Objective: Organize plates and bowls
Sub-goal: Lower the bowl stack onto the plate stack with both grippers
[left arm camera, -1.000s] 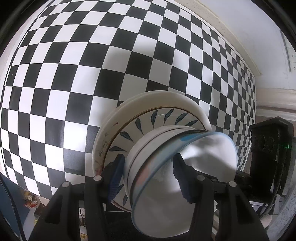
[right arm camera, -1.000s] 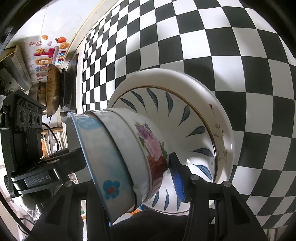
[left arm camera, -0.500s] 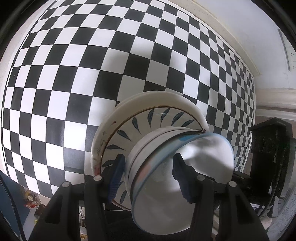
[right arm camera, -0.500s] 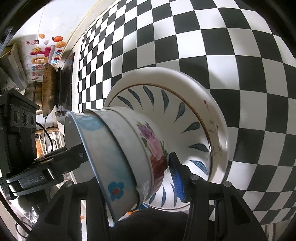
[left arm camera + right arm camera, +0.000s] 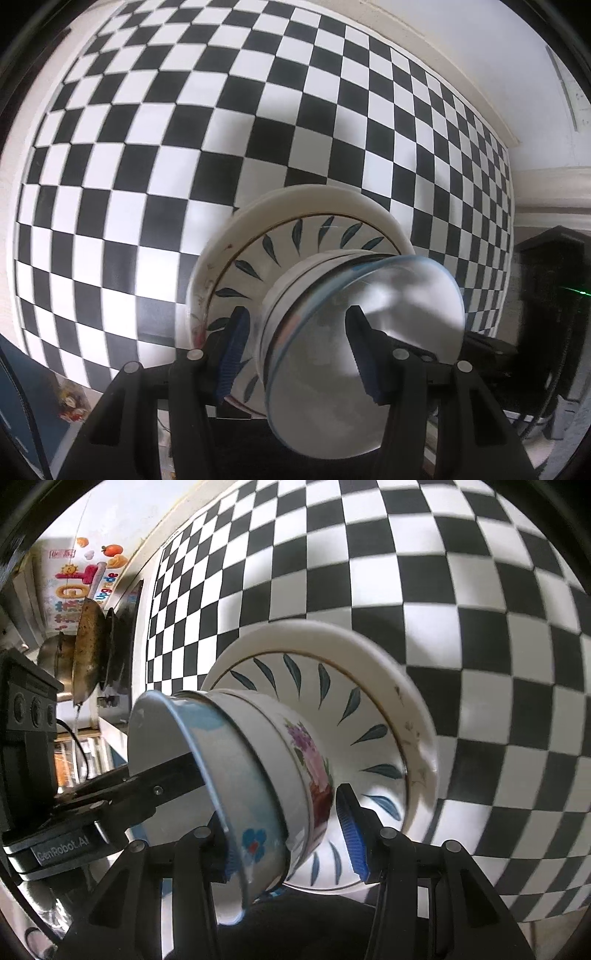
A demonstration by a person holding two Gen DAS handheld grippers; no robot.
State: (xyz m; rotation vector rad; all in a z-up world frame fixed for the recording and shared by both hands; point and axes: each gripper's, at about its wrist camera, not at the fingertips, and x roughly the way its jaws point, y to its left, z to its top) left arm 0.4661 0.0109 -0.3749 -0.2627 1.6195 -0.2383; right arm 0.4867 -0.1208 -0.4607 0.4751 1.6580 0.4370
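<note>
Stack (image 5: 325,280): plates and nested bowls, tilted, little shifted since a second ago.
Left hand-held gripper (image 5: 295,350): clamped on bowl rim.
Right hand-held gripper (image 5: 284,834): clamped likewise, at six o'clock.
Worktop (image 5: 461,590): chequered; setting-down judged pending.

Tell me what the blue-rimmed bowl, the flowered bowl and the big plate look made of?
Blue-rimmed bowl: probably enamelled metal, going by its thin wall and soft glossy sheen. Flowered bowl: likely glazed ceramic, thicker-walled, with a printed floral decal. Big plate: glazed ceramic or porcelain by its look, shiny white with painted blue leaves and a thin gold line.
</note>
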